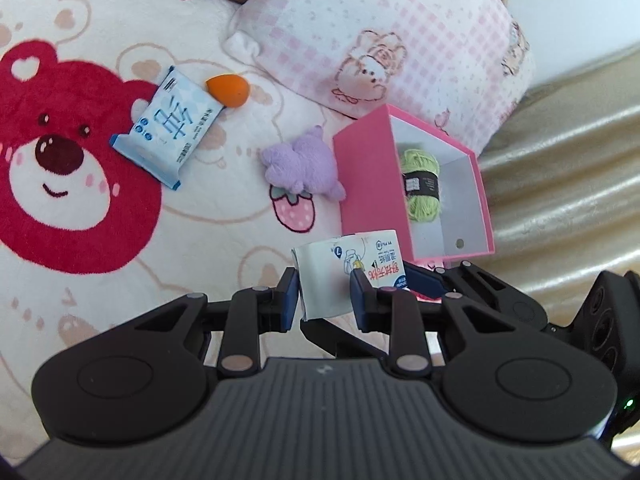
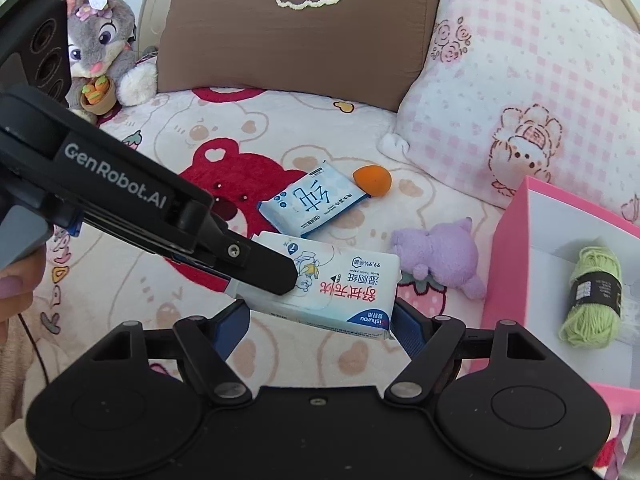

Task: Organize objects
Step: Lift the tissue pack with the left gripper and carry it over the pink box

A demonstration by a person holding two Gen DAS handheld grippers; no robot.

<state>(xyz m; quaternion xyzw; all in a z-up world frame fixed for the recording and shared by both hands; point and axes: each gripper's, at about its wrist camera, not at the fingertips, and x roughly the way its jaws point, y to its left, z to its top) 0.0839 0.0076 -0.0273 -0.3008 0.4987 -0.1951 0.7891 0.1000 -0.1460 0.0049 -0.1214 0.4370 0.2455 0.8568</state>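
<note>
1. Left gripper point(image 1: 325, 292): jaws clenched across the thin edge of a white wet-wipe pack point(image 1: 347, 276), which is lifted clear of the blanket point(image 1: 208, 216).
2. Right gripper point(image 2: 320, 322): jaws set wide, one blue pad at each long side of the same wet-wipe pack point(image 2: 340, 288); both pads appear to touch it, so it is grasped from two sides.
3. In the right wrist view the left gripper point(image 2: 280, 276) crosses from the left and pinches the pack's near end; a hand point(image 2: 18, 280) shows at the left edge.
4. Blue tissue pack point(image 1: 168, 128): flat on the blanket, an orange sponge point(image 1: 229, 89) touching its far corner.
5. Purple plush toy point(image 1: 304, 162): on the blanket, just beside the pink box point(image 1: 356, 168).
6. Pink box: open, white inside, holding a skein of green yarn point(image 1: 420, 184).
7. Background: pink checked pillow point(image 1: 400, 32), brown cushion point(image 2: 296, 36), grey rabbit toy point(image 2: 100, 36).
</note>
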